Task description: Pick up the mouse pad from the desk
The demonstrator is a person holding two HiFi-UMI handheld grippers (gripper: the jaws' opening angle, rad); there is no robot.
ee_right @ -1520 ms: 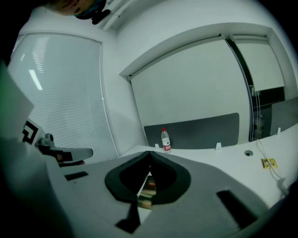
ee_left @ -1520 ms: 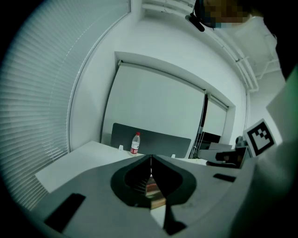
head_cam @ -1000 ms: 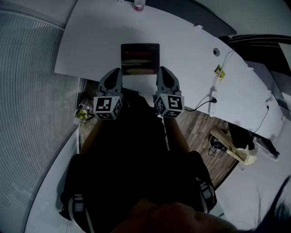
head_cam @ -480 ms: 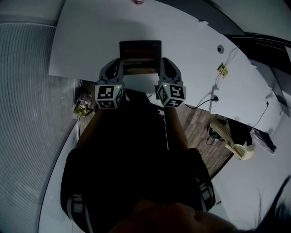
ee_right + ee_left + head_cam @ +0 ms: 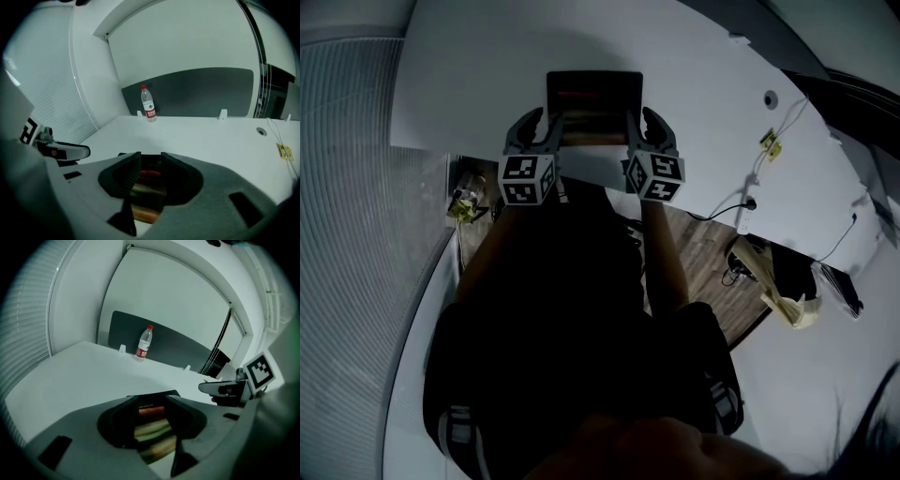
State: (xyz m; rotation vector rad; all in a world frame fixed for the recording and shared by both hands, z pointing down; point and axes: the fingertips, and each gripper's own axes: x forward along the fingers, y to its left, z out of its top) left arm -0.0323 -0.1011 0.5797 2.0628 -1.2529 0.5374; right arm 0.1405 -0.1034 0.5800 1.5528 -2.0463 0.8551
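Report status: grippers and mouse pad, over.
Left gripper, right gripper: jaws just opening, empty, at near edge of dark rectangular mouse pad. Pad flat on white desk. Plastic bottle far back.

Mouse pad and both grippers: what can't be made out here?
Mouse pad: near corners, head view, covered by left gripper and right gripper.
Contact: both jaws, just opening, frame the pad; touching or above it, unclear in either gripper view.
Pad print: blurred, gripper views.
Bottle label: too small.
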